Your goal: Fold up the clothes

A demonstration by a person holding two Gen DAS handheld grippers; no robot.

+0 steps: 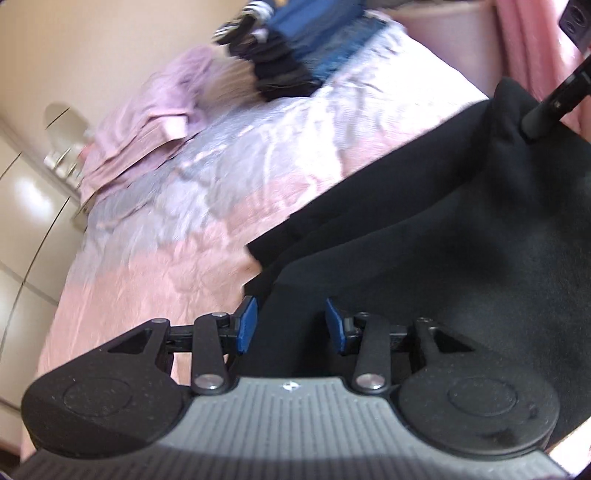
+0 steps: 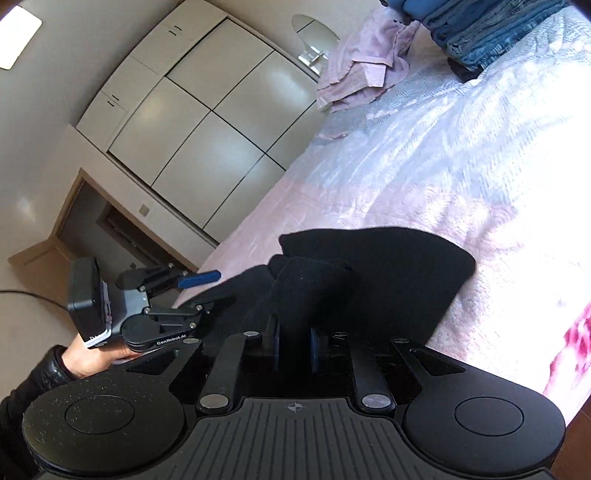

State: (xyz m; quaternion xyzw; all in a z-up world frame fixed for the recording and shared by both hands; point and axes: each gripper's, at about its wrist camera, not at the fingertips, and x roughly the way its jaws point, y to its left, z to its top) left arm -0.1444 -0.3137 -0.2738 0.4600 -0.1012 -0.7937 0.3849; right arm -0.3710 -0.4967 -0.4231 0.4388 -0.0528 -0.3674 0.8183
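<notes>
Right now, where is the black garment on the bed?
The black garment lies at the near edge of the pink bedspread, pinched by the right gripper, with the open left gripper at its left edge.

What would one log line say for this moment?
left tongs: open at black garment edge | right tongs: shut on black garment | bed: pink shirt, jeans stack

Garment (image 2: 388,273) on bed (image 2: 443,166) near edge; folded stacks (image 2: 491,37) far behind; wardrobe (image 2: 207,122) beside bed.
</notes>
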